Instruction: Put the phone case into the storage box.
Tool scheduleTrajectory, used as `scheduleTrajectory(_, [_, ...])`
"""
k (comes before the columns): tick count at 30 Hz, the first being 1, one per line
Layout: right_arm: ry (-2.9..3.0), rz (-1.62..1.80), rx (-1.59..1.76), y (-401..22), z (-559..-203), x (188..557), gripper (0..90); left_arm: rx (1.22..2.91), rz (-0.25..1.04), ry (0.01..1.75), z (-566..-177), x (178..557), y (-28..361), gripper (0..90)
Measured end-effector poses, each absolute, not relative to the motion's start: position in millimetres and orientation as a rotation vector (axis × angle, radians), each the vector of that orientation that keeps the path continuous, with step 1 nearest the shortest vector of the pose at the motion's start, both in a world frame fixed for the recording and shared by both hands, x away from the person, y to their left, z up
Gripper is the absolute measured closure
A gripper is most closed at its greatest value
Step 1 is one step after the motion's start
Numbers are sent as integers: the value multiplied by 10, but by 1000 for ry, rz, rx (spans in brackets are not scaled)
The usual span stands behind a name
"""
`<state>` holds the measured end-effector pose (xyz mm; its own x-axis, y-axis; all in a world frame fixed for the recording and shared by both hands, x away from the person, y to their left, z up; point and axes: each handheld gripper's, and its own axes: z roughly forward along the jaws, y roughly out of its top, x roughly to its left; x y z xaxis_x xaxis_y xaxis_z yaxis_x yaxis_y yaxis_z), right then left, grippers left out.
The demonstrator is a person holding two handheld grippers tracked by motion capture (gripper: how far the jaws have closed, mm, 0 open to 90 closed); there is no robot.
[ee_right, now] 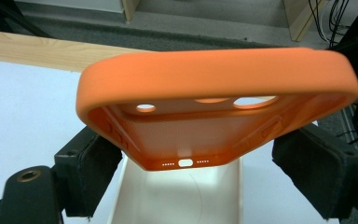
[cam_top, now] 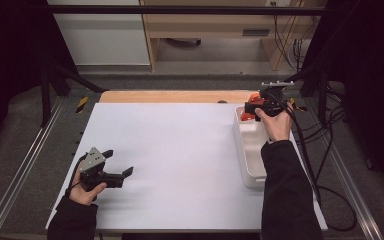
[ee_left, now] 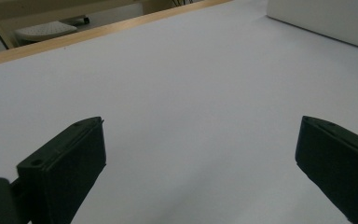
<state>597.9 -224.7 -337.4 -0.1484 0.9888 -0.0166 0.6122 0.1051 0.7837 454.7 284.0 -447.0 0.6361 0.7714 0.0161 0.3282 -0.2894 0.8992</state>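
Observation:
My right gripper hangs over the far end of a white tray and is shut on an orange phone case. In the right gripper view the orange phone case sits tilted between the two black jaws of the right gripper, its open inner side and camera holes facing the camera, with the white tray below it. My left gripper rests low over the white table at the near left. In its own view the left gripper is open, with nothing between its jaws.
The tray runs along the table's right edge, and its white wall shows in the left gripper view. A wooden strip borders the far edge. Black frame posts and cables stand beside the table.

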Motion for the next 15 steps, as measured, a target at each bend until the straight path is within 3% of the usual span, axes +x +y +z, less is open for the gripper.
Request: scheduleTrajectory(15, [1810,799,1603,-2188,-3589,6151,158,1897,557,865,-4501,4559,2812,12])
